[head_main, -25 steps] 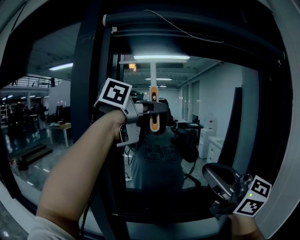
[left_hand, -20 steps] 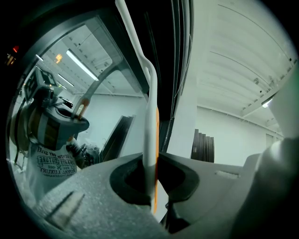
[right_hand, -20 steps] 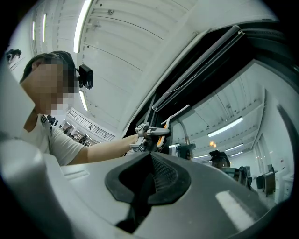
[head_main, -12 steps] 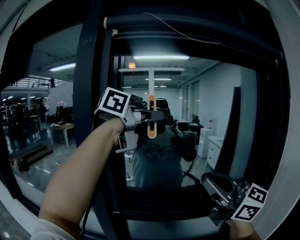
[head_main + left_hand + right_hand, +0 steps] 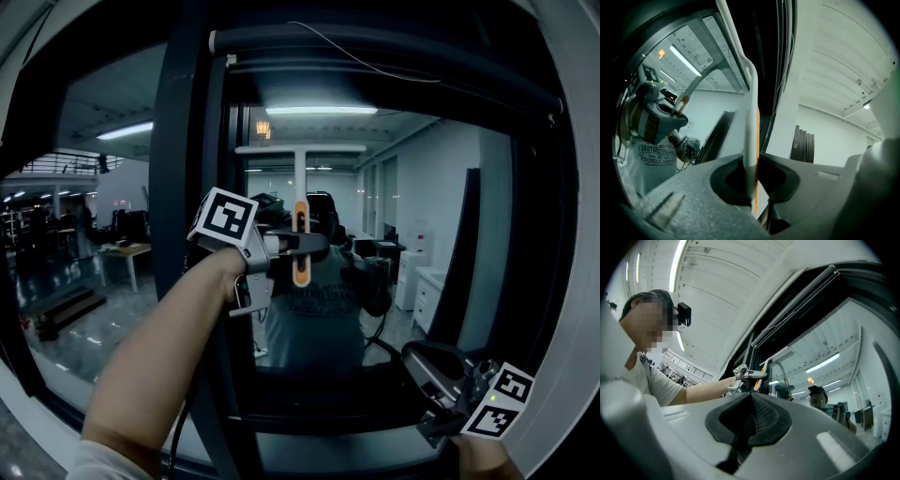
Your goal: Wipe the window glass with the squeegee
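A white squeegee (image 5: 300,202) with an orange grip stands upright against the dark window glass (image 5: 412,244), its blade across the top. My left gripper (image 5: 302,246) is shut on the orange handle. In the left gripper view the white and orange handle (image 5: 751,140) runs up between the closed jaws. My right gripper (image 5: 441,361) hangs low at the right, away from the glass, jaws together with nothing between them. The right gripper view shows the squeegee (image 5: 774,359) and the left gripper (image 5: 749,376) in the distance.
A dark vertical window frame post (image 5: 183,187) stands just left of the squeegee. A roller blind housing (image 5: 375,47) with a thin cord runs across the top. The sill (image 5: 309,450) lies below. The glass reflects a person and a lit office.
The squeegee and my left gripper have moved down the glass from higher up. The right gripper stayed low, drifting slightly.
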Motion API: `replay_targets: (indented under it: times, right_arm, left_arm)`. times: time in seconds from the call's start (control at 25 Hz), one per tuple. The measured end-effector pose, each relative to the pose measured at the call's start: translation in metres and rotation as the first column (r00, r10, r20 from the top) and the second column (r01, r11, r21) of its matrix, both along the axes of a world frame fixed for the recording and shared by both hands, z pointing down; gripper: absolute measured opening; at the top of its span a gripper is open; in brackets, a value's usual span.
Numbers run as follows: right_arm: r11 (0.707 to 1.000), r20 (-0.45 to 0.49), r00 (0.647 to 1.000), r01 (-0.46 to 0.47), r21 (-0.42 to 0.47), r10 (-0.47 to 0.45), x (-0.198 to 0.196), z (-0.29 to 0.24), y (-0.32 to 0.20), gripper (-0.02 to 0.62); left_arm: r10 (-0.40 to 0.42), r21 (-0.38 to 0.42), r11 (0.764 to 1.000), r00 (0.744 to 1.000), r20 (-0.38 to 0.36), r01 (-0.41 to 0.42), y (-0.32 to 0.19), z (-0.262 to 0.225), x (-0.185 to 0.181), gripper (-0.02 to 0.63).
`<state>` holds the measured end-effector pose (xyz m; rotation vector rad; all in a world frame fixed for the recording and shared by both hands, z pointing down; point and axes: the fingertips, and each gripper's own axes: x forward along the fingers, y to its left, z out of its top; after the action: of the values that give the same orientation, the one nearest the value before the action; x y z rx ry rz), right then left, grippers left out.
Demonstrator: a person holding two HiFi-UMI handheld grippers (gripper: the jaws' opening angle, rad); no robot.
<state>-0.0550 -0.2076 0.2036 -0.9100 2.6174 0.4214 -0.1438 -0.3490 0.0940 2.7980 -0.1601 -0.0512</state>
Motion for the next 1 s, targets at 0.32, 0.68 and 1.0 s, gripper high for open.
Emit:
replay_targets:
  times: [0.32, 0.68, 1.0]
  right_arm:
    - [1.000, 0.021, 1.000, 0.004, -0.025, -0.004, 0.004, -0.009, -0.008, 0.006]
    - [0.999, 0.021, 1.000, 0.011, -0.033, -0.010, -0.002, -0.015, -0.016, 0.006]
    - [0.999, 0.017, 1.000, 0.014, -0.040, -0.013, -0.004, -0.014, -0.017, 0.006]
  left_arm:
    - [0.013, -0.019, 1.000, 1.000, 0.011, -0.013, -0.004, 0.006, 0.002, 0.025]
    - [-0.007, -0.019, 1.000, 1.000, 0.014, 0.007, -0.016, 0.010, -0.001, 0.025]
    - [0.013, -0.036, 0.999, 1.000, 0.011, -0.013, -0.012, 0.021, 0.002, 0.025]
